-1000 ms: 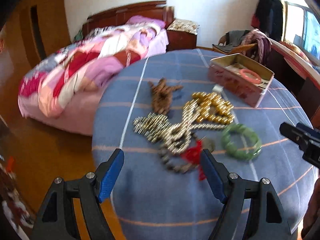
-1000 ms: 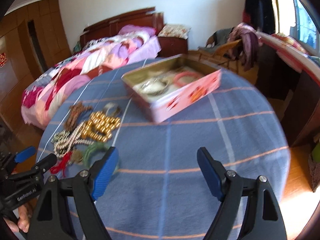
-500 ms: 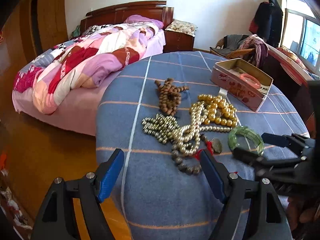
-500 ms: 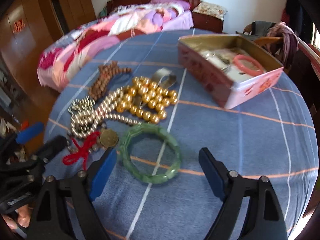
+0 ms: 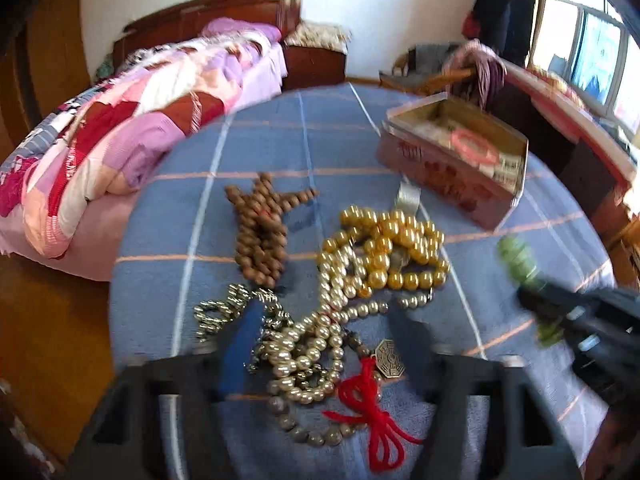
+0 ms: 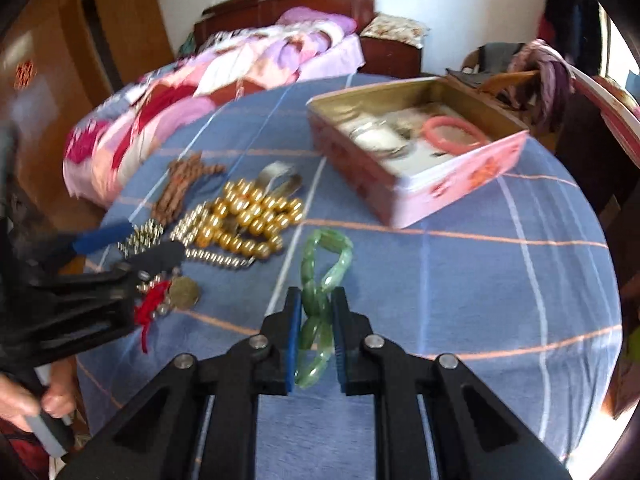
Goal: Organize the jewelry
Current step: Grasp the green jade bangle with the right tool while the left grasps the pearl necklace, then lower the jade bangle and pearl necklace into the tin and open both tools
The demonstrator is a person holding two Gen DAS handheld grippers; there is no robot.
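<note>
On the blue checked tablecloth (image 6: 460, 280) lies a heap of jewelry: gold beads (image 5: 396, 252), brown wooden beads (image 5: 260, 232), a pearl string (image 5: 312, 344), silver beads (image 5: 224, 308) and a red cord with a bronze pendant (image 5: 388, 358). My left gripper (image 5: 326, 344) is blurred, its jaws closing either side of the pearl string, with no clear press on it. My right gripper (image 6: 316, 320) is closing on the green bracelet (image 6: 328, 256), which is pinched into a figure-eight. An open pink tin (image 6: 452, 184) holds a pink bangle (image 6: 454, 130).
A silver cuff (image 5: 406, 196) lies between the gold beads and the tin. A bed with a patchwork quilt (image 5: 140, 120) stands beyond the table's left edge. Chairs with clothes are behind the tin. A person's hand (image 6: 36, 392) holds the left gripper's handle.
Both grippers moved in over the jewelry. The right gripper's jaws went from wide to pinching the green bracelet. The left gripper's jaws narrowed around the bead heap.
</note>
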